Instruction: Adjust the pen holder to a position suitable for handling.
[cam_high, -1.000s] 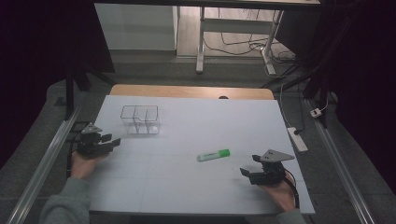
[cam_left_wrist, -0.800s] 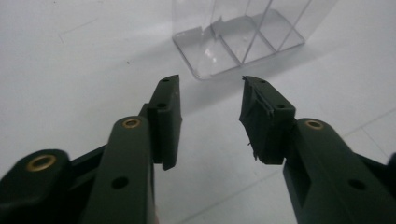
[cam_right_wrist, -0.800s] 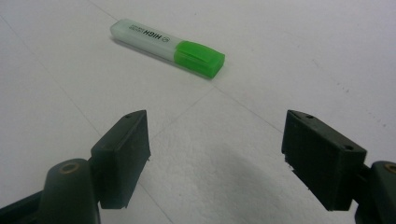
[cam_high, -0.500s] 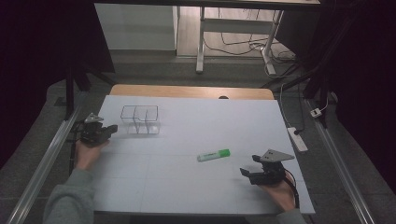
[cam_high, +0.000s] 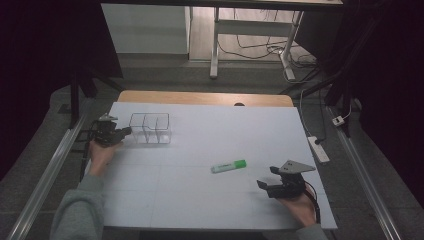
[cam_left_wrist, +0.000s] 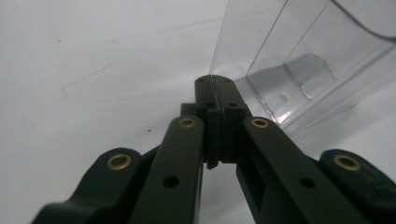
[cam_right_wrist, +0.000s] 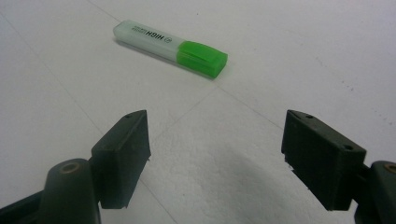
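Highlighter (cam_high: 228, 166) is lying flat at table centre, being faced from four o'clock by the wide-open right gripper (cam_high: 265, 186); the left gripper (cam_left_wrist: 216, 83), jaws having just closed empty, is touching the clear divided organizer (cam_high: 150, 128), seemingly steadying it.

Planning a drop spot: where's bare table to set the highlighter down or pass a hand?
Free: the wide stretch between the clear organizer and the table's right edge, and the near strip between the two hands below the green highlighter. Crowded: the far left corner, where the shut left gripper sits against the organizer. The open right gripper occupies the near right.
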